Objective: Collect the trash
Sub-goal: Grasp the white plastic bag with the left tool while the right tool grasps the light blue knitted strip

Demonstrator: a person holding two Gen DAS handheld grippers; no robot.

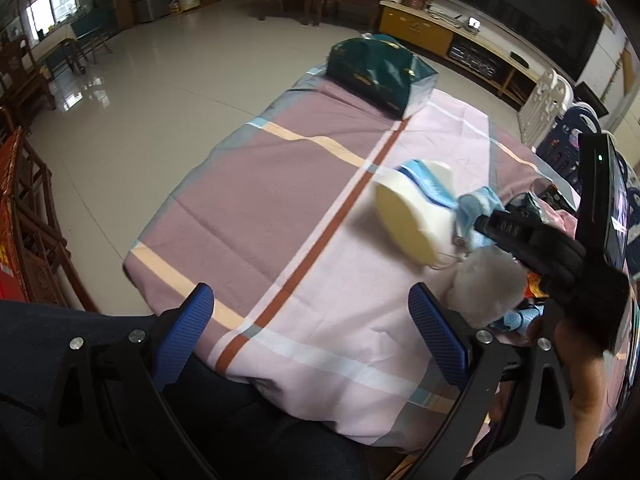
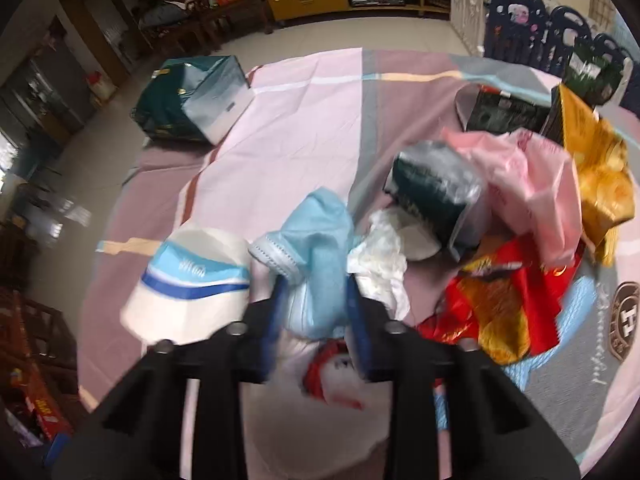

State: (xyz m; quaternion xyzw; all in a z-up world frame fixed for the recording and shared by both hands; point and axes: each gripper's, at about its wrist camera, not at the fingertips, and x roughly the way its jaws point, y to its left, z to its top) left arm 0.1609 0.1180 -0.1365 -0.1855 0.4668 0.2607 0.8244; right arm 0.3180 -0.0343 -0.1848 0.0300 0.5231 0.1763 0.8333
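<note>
My right gripper (image 2: pixel 316 304) is shut on a crumpled light blue face mask (image 2: pixel 320 232), which bulges up between its blue fingers. From the left wrist view the same gripper (image 1: pixel 480 222) pinches the mask (image 1: pixel 478 204) at the right side of the table. A white tub with a blue band (image 2: pixel 192 280) lies tipped on its side just left of the mask, its pale base (image 1: pixel 404 220) turned towards the left camera. My left gripper (image 1: pixel 312 328) is open above the near edge of the striped cloth, with nothing between its fingers.
A dark green bag (image 1: pixel 376 76) stands at the far end of the cloth-covered table (image 1: pixel 256 208). Right of the mask lies a heap: white tissue (image 2: pixel 380 256), dark green packet (image 2: pixel 436 188), pink plastic bag (image 2: pixel 528 184), red and gold wrappers (image 2: pixel 504 300). A tiled floor surrounds the table.
</note>
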